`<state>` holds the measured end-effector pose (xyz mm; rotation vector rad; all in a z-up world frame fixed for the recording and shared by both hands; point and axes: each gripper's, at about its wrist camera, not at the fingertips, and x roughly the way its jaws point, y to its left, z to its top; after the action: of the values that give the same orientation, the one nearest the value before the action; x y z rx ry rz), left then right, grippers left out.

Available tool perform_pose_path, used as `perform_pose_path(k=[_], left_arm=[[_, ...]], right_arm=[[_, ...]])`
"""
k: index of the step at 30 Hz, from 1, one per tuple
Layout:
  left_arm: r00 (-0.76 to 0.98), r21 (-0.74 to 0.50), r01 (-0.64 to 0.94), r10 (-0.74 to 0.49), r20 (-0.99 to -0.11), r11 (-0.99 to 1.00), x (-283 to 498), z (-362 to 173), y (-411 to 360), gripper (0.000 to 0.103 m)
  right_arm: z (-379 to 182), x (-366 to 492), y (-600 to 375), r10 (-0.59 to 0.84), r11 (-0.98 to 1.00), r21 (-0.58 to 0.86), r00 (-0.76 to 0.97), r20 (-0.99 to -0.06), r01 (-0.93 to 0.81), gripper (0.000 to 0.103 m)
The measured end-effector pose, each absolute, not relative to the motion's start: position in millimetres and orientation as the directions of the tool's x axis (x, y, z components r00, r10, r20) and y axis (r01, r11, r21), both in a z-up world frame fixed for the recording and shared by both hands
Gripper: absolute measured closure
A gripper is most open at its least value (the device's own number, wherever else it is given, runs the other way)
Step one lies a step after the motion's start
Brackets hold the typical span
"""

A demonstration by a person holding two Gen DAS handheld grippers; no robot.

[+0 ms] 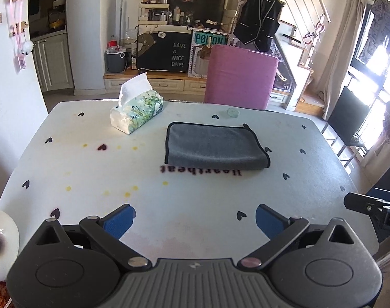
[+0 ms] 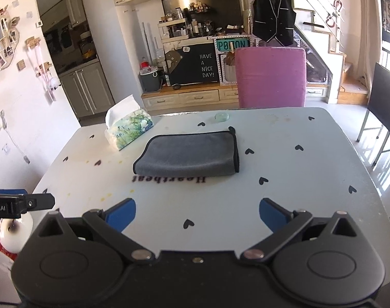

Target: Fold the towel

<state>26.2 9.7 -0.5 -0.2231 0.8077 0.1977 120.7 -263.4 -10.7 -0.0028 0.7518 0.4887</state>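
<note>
Towel (image 1: 215, 146) lay folded on the bench (image 1: 92, 169), a grey cloth with black edging, its layers stacked into a neat rectangle with the rounded fold facing me and a small loop sticking up at its far right corner. From the right wrist camera I saw the same towel (image 2: 187, 155) sitting near the middle of the bench (image 2: 310, 179), just beyond the upside-down word "Heartbeat" (image 2: 168, 179) printed on the pale, heart-dotted cover. My left claw (image 1: 195, 219) hung over the near edge with its blue pads (image 1: 119, 220) spread wide and nothing between them, well apart from the cloth. My right claw (image 2: 197, 215) sat the same way, its blue pads (image 2: 273, 214) wide apart and gripping nothing, also well short of the towel. Each camera caught a bit of the other tool at the side of its view: the right one poked in at the right edge of the left view, and the left one showed at the left edge of the right view. A tissue pack (image 1: 136, 110) with a sheet standing up out of it rested on the far left part of the bench, near the towel but not touching it. A small clear round lid-like thing (image 2: 222, 116) lay near the far edge, behind the towel. Beyond the bench stood a pink chair (image 2: 270, 77), pushed up to the far side.
</note>
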Motion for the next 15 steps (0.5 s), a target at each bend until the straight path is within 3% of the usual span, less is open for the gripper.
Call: perform_pose_path(k=[15], left_arm=[[0.676,-0.086,-0.255,0.114,-0.728,0.963,12.8,-9.6,4.2,0.002]], right_arm=[[-15.6,100.4,-267.7,0.410,0.891,0.125,0.653,-0.638,-0.437,0.001]])
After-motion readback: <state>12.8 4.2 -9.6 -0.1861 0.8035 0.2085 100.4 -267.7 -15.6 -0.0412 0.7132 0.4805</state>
